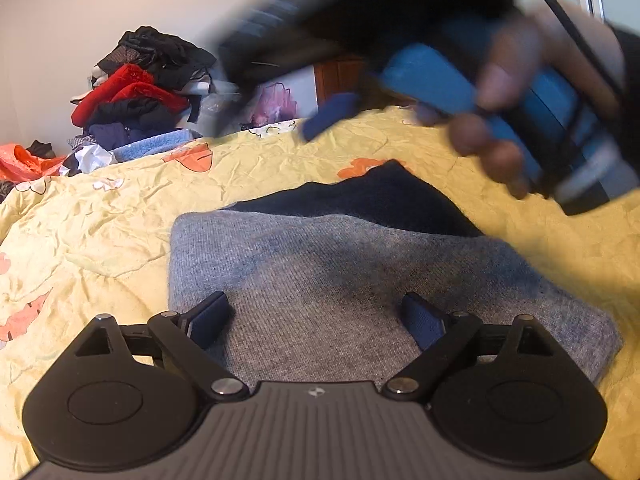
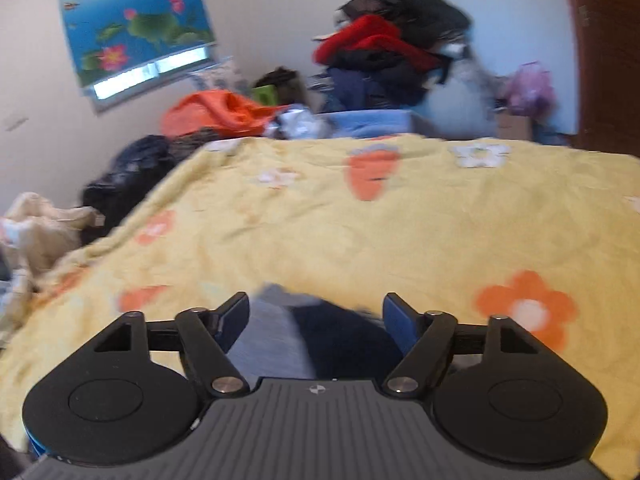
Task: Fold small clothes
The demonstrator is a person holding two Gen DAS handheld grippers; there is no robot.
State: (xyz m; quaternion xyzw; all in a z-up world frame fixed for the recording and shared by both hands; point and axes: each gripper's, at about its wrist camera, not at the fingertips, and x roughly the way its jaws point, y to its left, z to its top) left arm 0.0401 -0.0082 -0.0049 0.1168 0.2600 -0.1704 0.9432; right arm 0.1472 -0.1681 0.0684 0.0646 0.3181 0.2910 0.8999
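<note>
A folded grey knit garment [image 1: 320,276] with a dark navy part [image 1: 372,204] behind it lies on the yellow bedsheet [image 1: 100,220]. My left gripper [image 1: 318,316] is open and empty, its fingers low over the garment's near part. My right gripper [image 2: 316,316] is open and empty, above the garment [image 2: 276,340], which shows blurred between its fingers. In the left wrist view the right gripper's blue pad [image 1: 332,114] and the hand holding it [image 1: 512,80] are blurred, high above the far side of the bed.
A heap of red, black and blue clothes [image 1: 136,92] stands beyond the bed's far edge; it also shows in the right wrist view [image 2: 392,52]. An orange bag [image 2: 216,114] and dark bags [image 2: 132,176] lie left of the bed. A wooden door [image 2: 608,52] is at right.
</note>
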